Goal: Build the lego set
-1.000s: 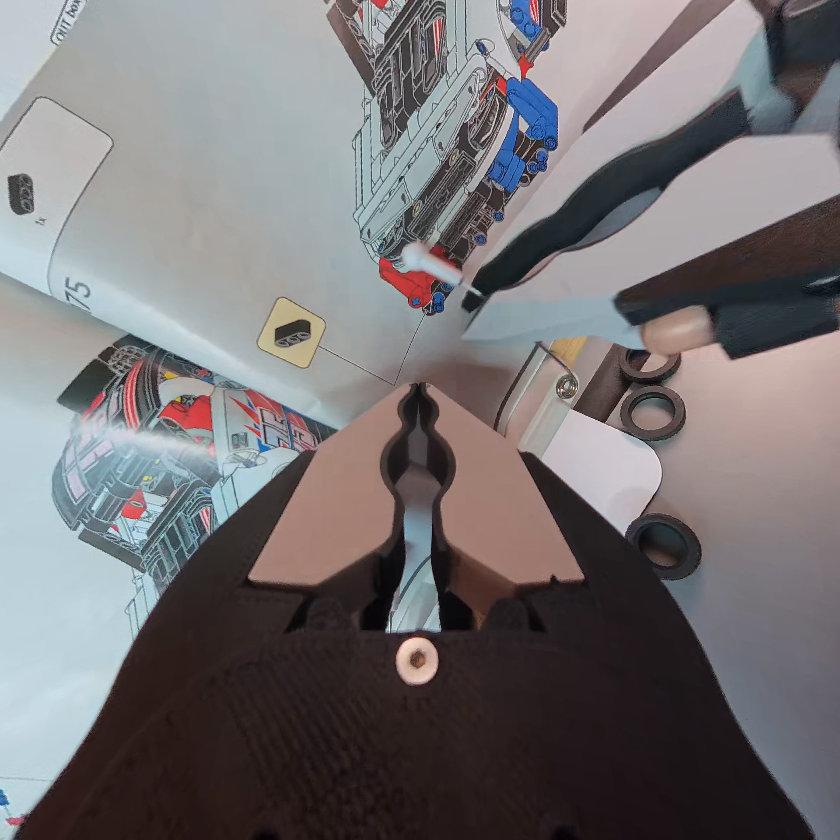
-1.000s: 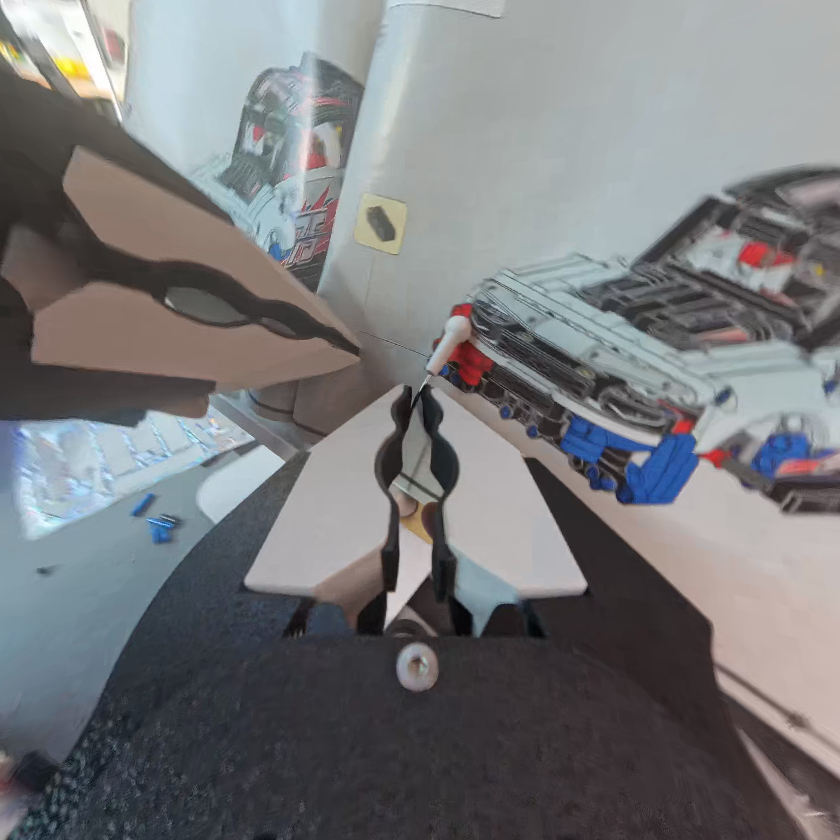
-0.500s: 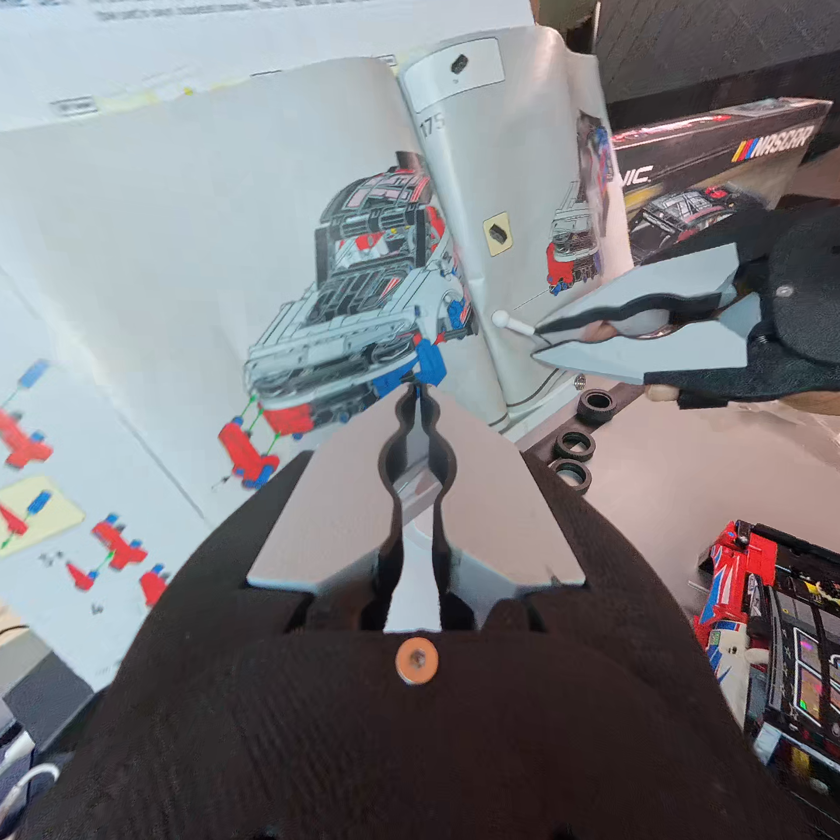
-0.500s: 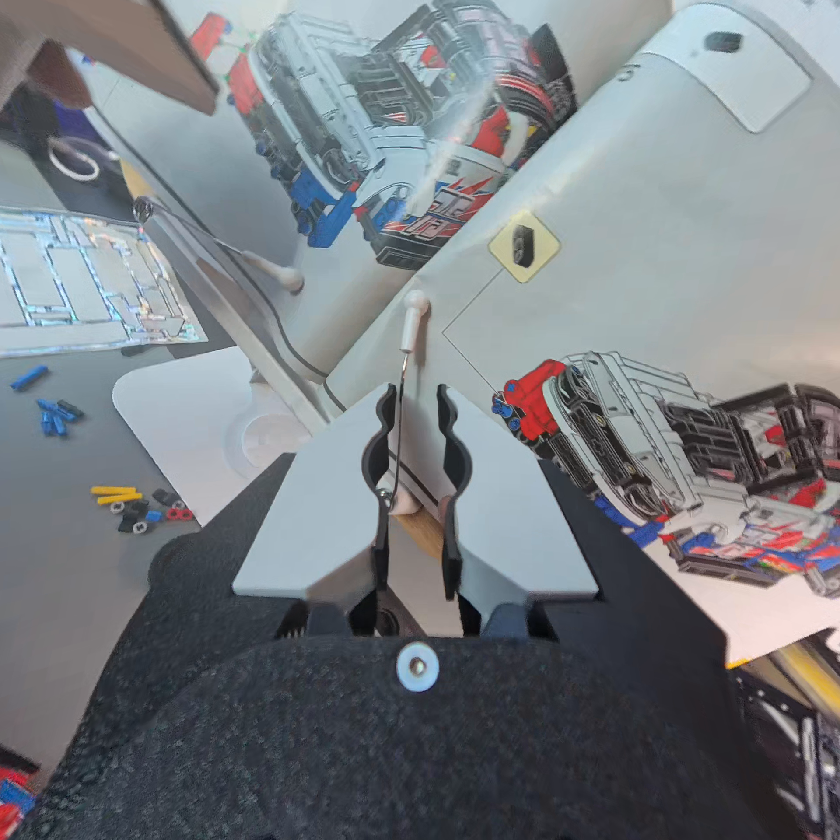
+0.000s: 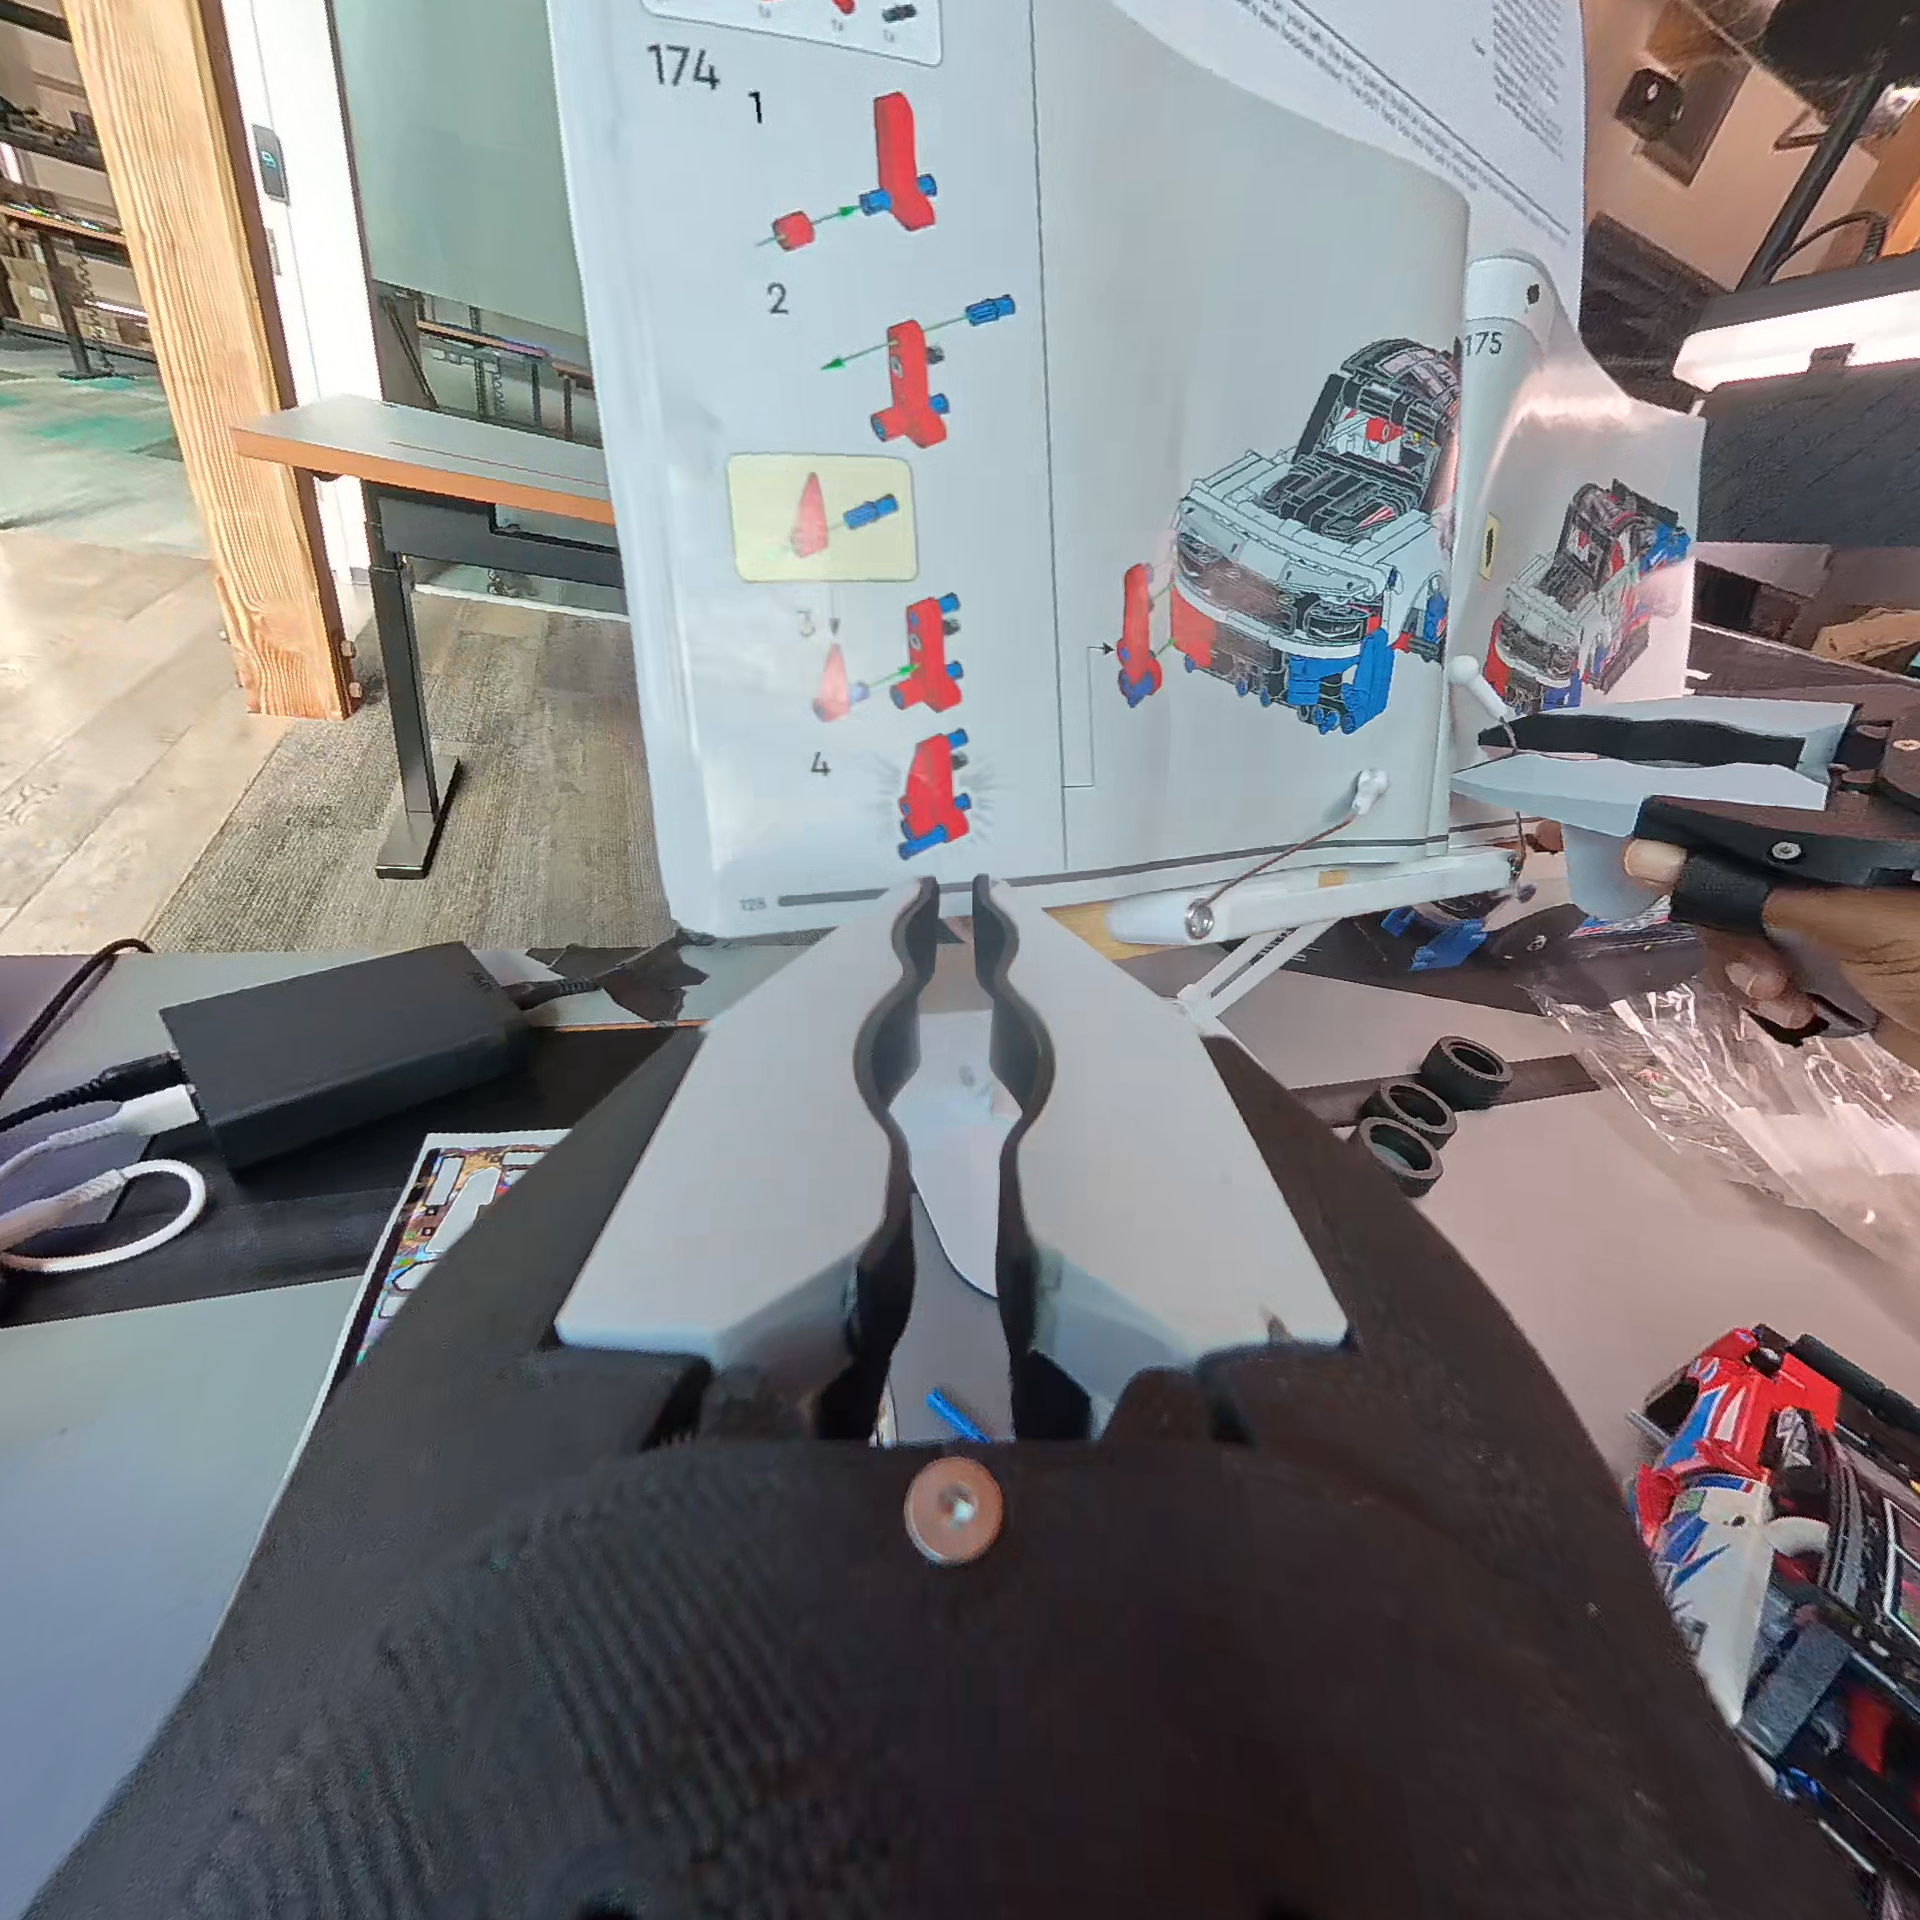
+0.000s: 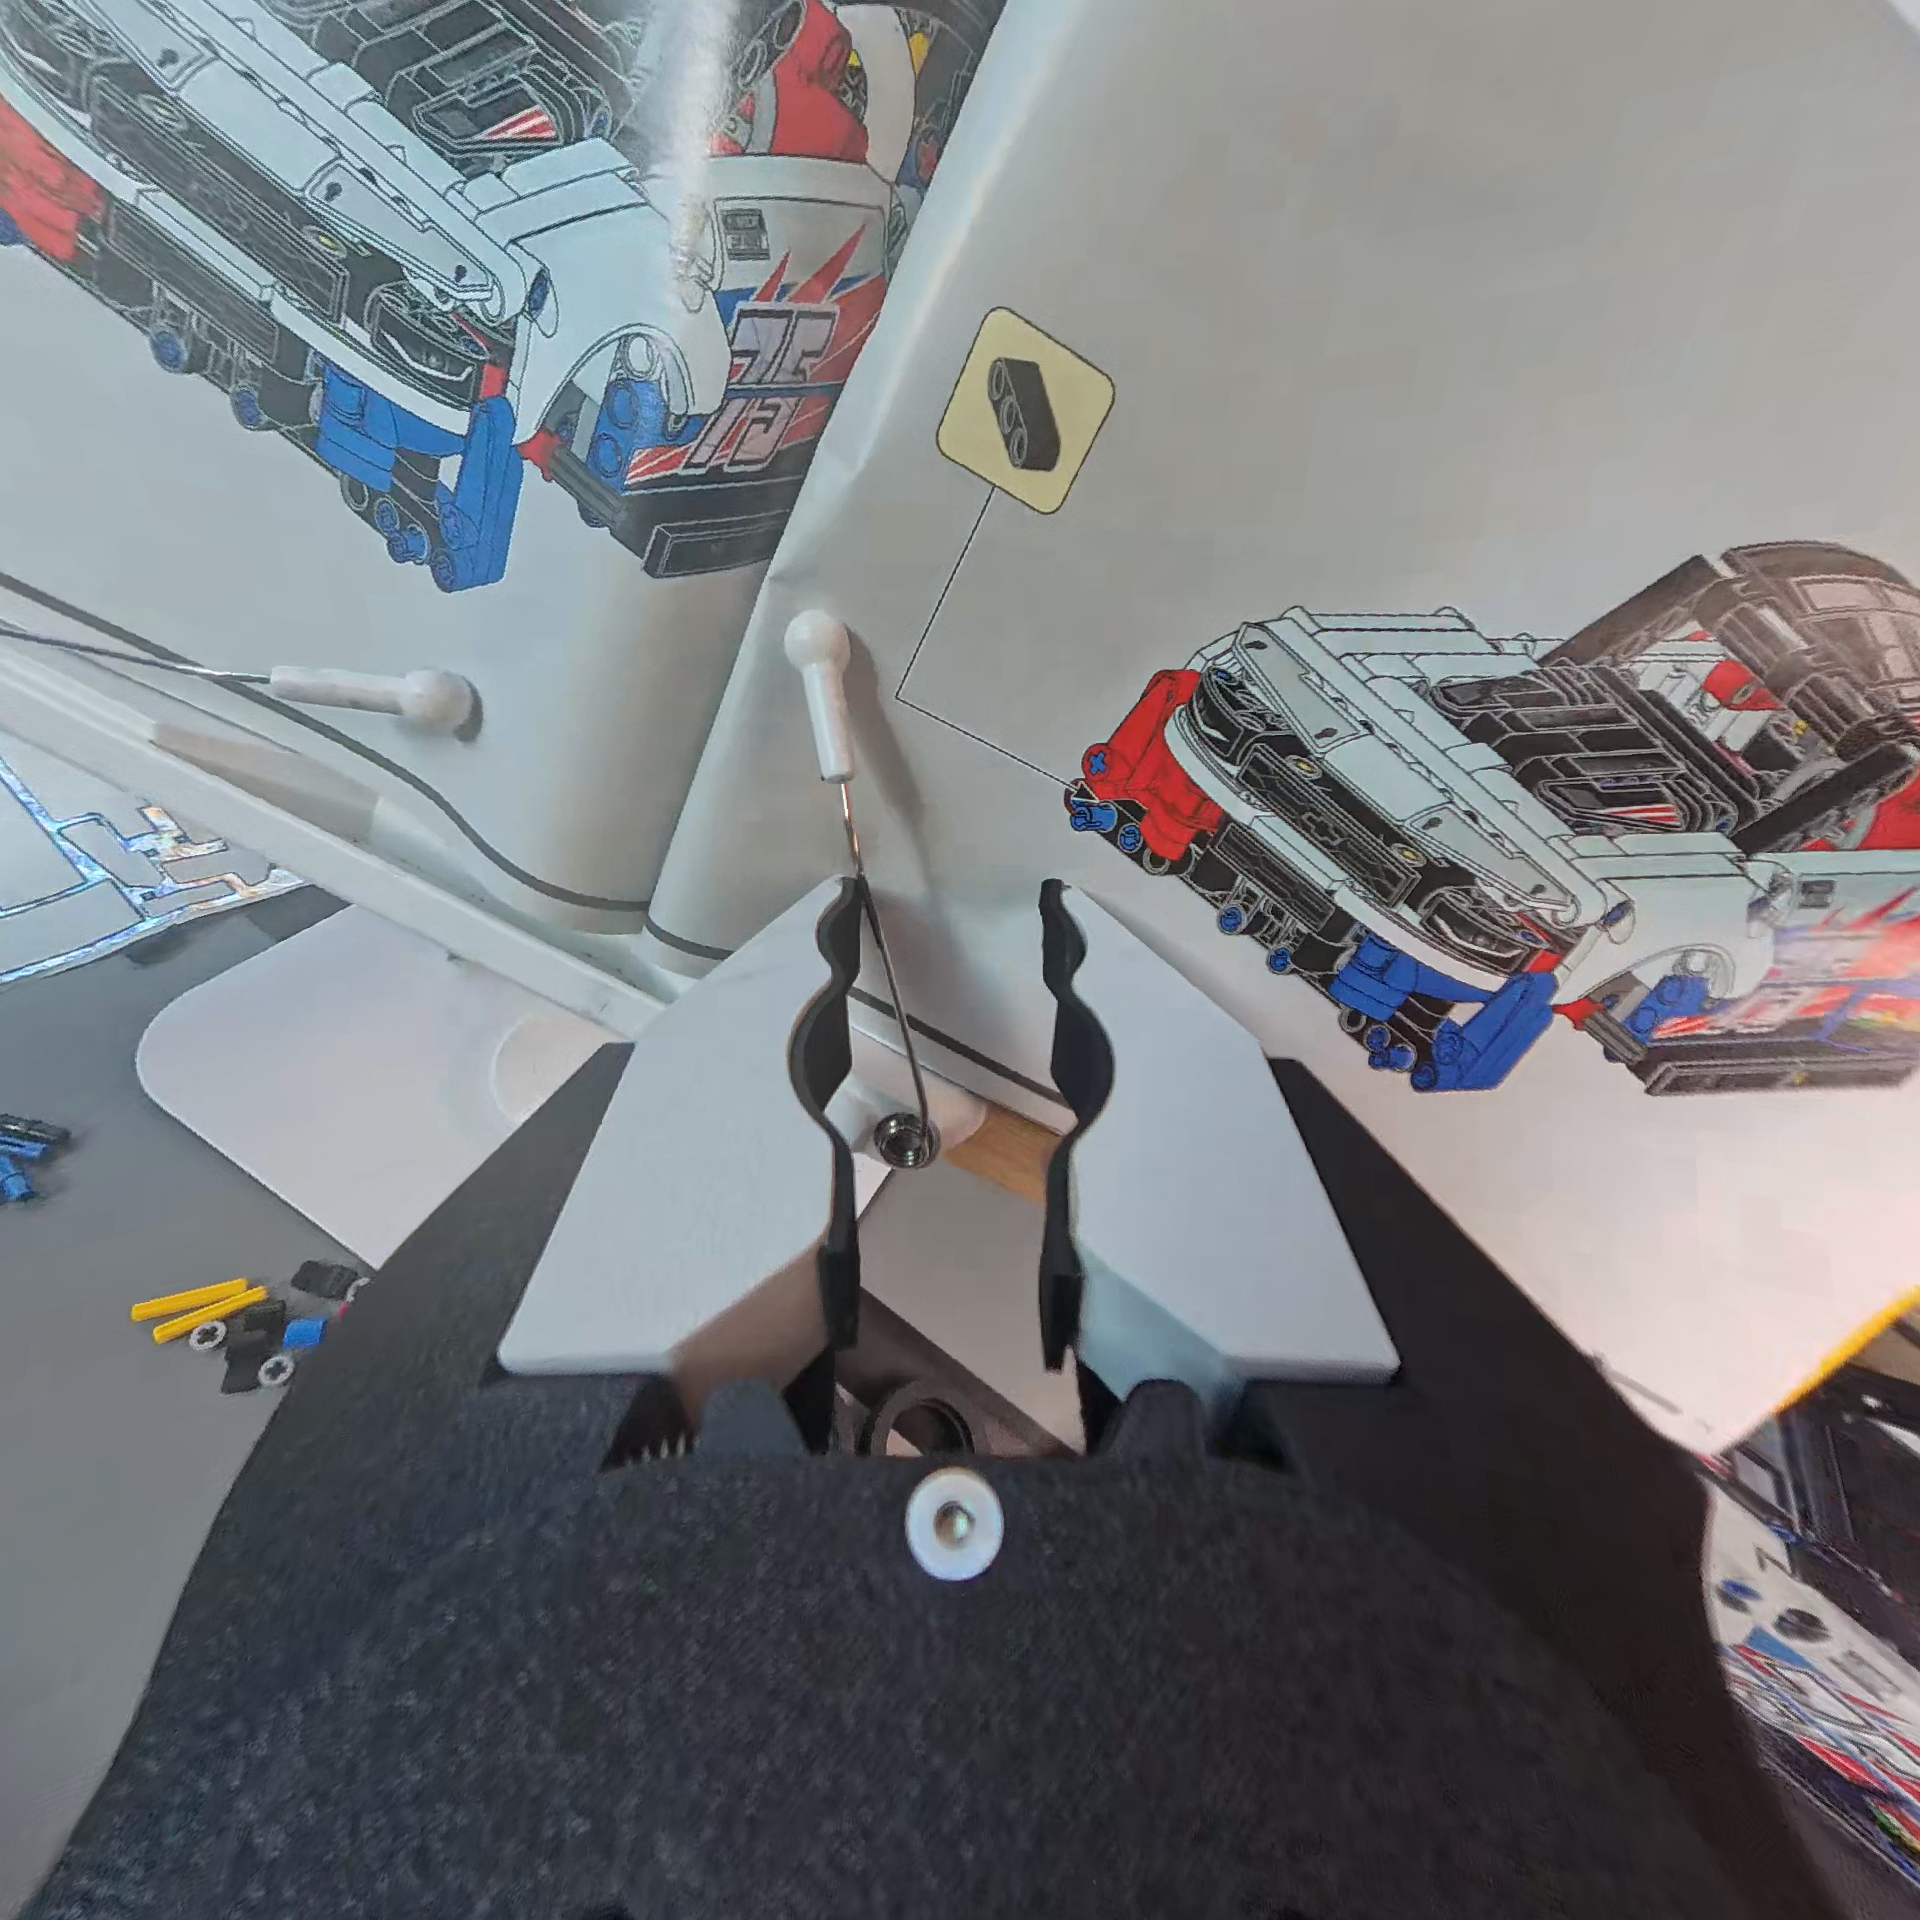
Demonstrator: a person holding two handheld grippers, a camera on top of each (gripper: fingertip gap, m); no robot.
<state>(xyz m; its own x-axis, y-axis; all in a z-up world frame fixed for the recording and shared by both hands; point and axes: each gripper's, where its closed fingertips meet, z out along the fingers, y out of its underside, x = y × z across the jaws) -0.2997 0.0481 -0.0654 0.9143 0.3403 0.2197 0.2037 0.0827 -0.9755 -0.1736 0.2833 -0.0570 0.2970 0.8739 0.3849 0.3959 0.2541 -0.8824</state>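
The open instruction booklet (image 5: pixel 1195 416) stands on a white book stand (image 5: pixel 1299 904). It fills the right wrist view (image 6: pixel 1351 312). My right gripper (image 6: pixel 951 899) is open at the booklet's lower right. A wire page-holder arm with a white tip (image 6: pixel 821 686) runs along its left pad and presses on the page. That gripper shows in the left wrist view (image 5: pixel 1486 743). My left gripper (image 5: pixel 954 894) is back from the booklet, open by a narrow gap and empty. A part-built red, white and black Lego car (image 5: pixel 1787 1507) sits at the lower right.
A second page-holder arm (image 6: pixel 384 694) holds the left page. Black tyres (image 5: pixel 1455 1070) and a plastic bag (image 5: pixel 1766 1091) lie right of the stand. A black adapter (image 5: pixel 343 1039) and a sticker sheet (image 5: pixel 457 1195) are left. Yellow axles (image 6: pixel 197 1304) and blue pins (image 6: pixel 21 1153) lie on the table. Across from one pair of fingers to the other is roughly 25 cm.
My left gripper has pulled far back from the booklet and its tips have parted slightly. My right gripper has opened and let go of the wire page-holder arm, which now rests on the page.
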